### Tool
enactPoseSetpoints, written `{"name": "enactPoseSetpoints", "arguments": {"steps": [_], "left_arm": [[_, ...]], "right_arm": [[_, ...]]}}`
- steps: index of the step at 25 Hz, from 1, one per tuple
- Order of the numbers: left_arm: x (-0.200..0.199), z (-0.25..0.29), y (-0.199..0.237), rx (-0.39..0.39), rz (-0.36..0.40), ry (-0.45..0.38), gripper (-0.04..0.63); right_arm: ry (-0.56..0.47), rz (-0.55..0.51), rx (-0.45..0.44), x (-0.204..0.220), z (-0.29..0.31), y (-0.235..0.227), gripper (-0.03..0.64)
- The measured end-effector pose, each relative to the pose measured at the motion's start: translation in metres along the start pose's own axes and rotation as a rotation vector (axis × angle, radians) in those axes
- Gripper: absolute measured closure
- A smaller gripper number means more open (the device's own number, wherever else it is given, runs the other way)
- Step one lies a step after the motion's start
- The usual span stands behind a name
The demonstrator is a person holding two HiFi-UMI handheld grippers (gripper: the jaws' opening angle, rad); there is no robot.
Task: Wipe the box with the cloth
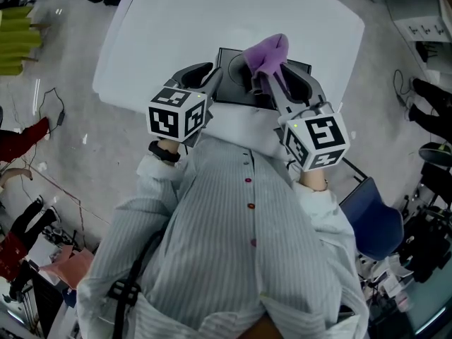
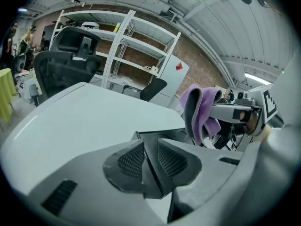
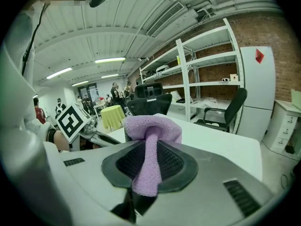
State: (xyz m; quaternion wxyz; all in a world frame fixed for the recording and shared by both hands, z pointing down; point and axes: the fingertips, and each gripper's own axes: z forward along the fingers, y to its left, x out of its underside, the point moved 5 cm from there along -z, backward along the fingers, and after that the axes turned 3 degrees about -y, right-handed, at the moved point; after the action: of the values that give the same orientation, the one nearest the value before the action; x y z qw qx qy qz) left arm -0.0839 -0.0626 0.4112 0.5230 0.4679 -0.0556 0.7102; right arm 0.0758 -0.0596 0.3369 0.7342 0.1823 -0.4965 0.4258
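Table: white (image 1: pixel 176 20), shelves (image 2: pixel 141 46) and office chairs (image 2: pixel 61 65) beyond it.
Box: dark (image 1: pixel 234 61), at table's near edge.
Left gripper (image 2: pixel 150 147): fingers clamped on box's left wall.
Right gripper (image 3: pixel 150 149): fingers shut on purple cloth (image 3: pixel 153 125), above box, hiding part of it.
Beside table: blue chair (image 1: pixel 374 224), floor cables (image 1: pixel 49 101).

Fuzzy cloth (image 3: pixel 151 126), smooth bench (image 1: pixel 183 27)
Purple cloth soft and nappy; white bench matt; dark pads (image 3: pixel 175 163) on the jaws finely ribbed.
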Motion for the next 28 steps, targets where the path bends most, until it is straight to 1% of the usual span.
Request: {"name": "enactPoseSetpoints", "arguments": {"steps": [9, 14, 21, 28], "left_arm": [[0.026, 0.014, 0.004, 0.029, -0.004, 0.099, 0.526], [0.031, 0.019, 0.001, 0.038, -0.002, 0.115, 0.526], [0.031, 0.020, 0.000, 0.040, 0.005, 0.119, 0.526], [0.032, 0.019, 0.003, 0.038, 0.013, 0.120, 0.526]], "right_arm": [[0.039, 0.010, 0.004, 0.010, 0.010, 0.002, 0.545], [0.065, 0.003, -0.001, 0.018, 0.014, 0.002, 0.545], [0.117, -0.073, -0.039, 0.019, 0.038, 0.011, 0.545], [0.211, -0.157, -0.108, 0.027, 0.079, 0.029, 0.545]]}}
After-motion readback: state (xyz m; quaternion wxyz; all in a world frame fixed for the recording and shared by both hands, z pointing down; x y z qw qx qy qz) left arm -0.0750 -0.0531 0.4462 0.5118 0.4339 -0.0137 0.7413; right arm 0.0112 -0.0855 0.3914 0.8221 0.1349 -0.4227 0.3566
